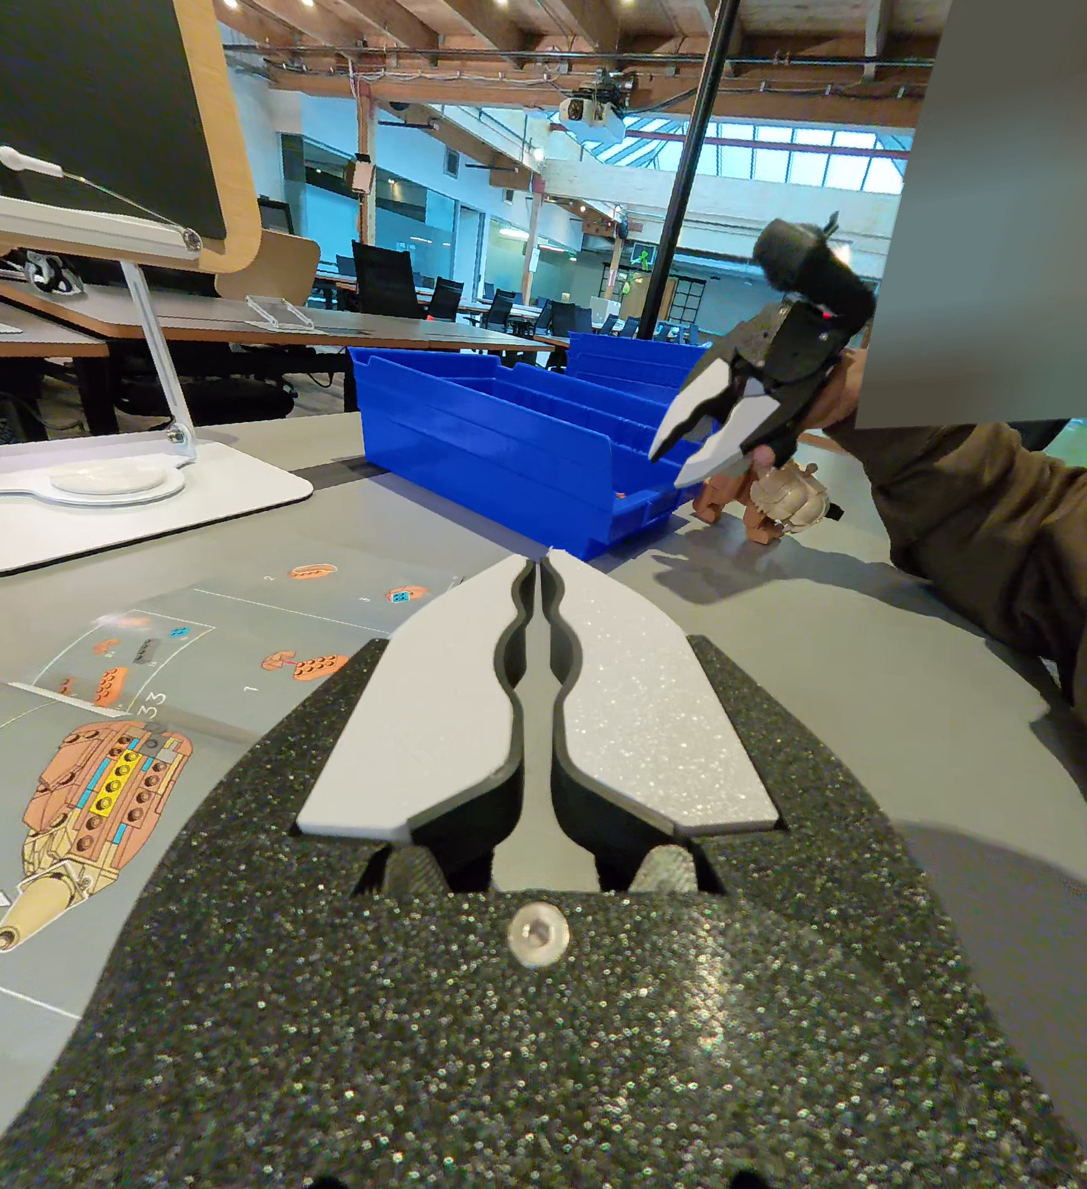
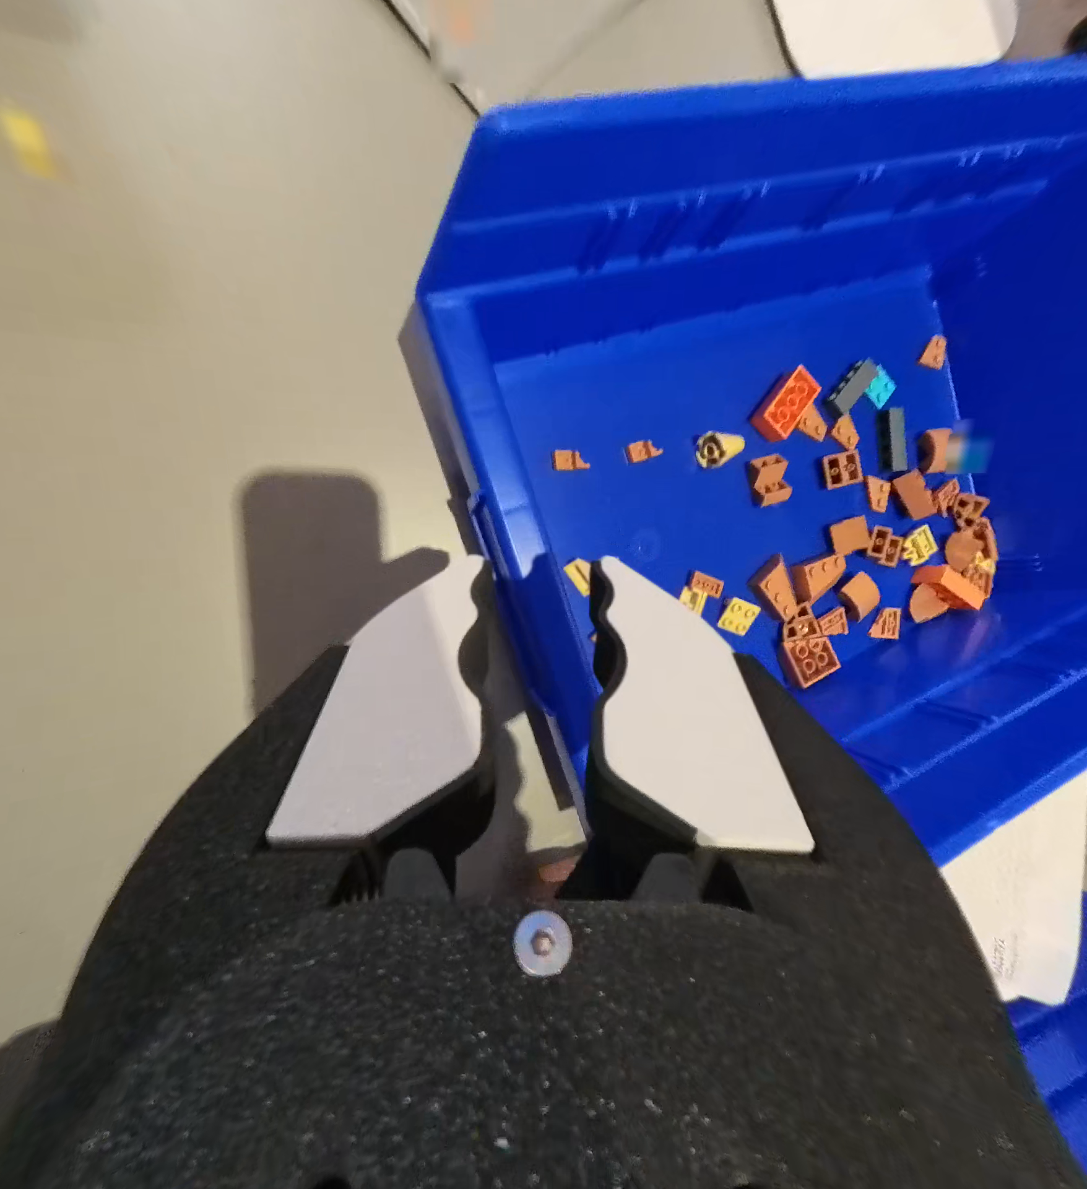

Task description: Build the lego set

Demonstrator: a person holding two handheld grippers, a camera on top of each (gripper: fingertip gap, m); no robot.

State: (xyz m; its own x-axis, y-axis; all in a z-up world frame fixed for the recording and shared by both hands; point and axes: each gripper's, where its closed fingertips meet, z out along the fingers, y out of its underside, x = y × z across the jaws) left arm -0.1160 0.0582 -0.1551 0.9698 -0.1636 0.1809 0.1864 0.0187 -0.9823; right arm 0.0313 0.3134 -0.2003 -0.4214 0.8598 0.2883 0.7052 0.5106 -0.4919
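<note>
Over the blurred blue bin [image 2: 753, 212], the right claw [image 2: 541, 566] gapes empty, hiding some bricks [image 2: 849, 547]; left claw [image 1: 539, 558] closed, empty.

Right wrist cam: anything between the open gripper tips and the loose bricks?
Yes: the blue bin's near wall stands between the right gripper and the bricks.

Open-plan office — rows of desks [image 1: 361, 322], black chairs [image 1: 383, 280], exposed ceiling beams [image 1: 528, 38]

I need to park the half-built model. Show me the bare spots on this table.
Bare grey table lies between the blue bin, the instruction sheet and the person's sleeve. Crowded: the white stand base far left; loose bricks fill the bin floor.
</note>
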